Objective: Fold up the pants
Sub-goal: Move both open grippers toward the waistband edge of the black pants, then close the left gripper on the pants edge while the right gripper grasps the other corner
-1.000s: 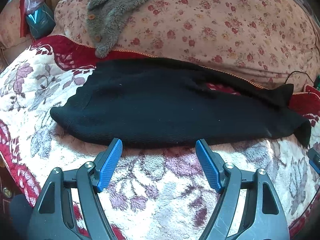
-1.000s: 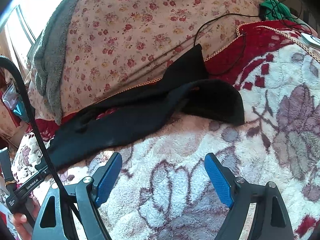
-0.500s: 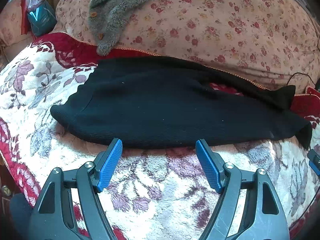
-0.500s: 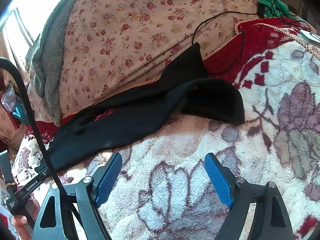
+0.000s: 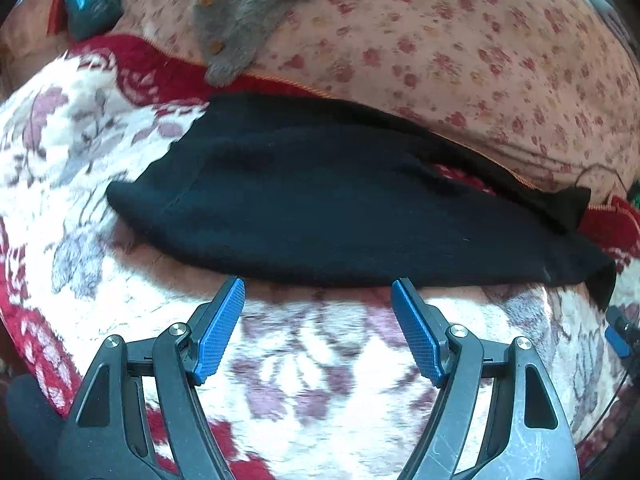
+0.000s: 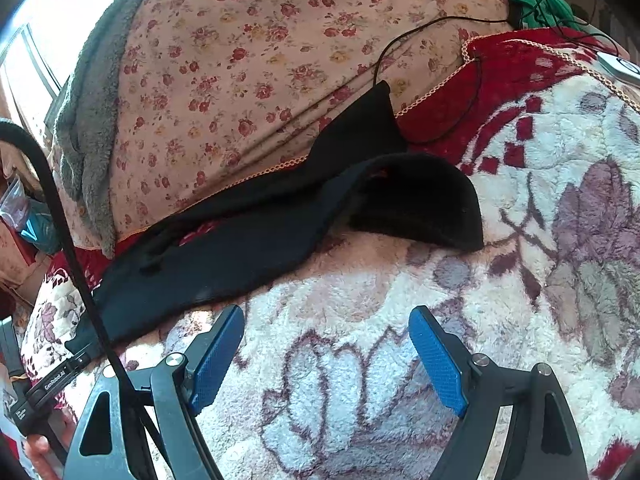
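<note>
We see our left gripper (image 5: 318, 294) spread wide at the frame's bottom, just below black pants (image 5: 320, 208) lying across a floral blanket (image 5: 72, 168).

Since a second ago we have moved our left gripper (image 5: 318, 298) a little forward and toward the right along the near edge of the black pants (image 5: 340, 208); its blue fingertips (image 5: 236, 286) now look level with that hem, whether touching it we cannot tell. In this view the pants and the grey fleece garment (image 5: 244, 12) have slid toward the right. The picture is now blurred by the motion. Our right gripper (image 6: 326, 326) has crept slightly nearer the pants (image 6: 256, 236), whose open cuff end (image 6: 432, 200) now sits a shade lower in its view.
</note>
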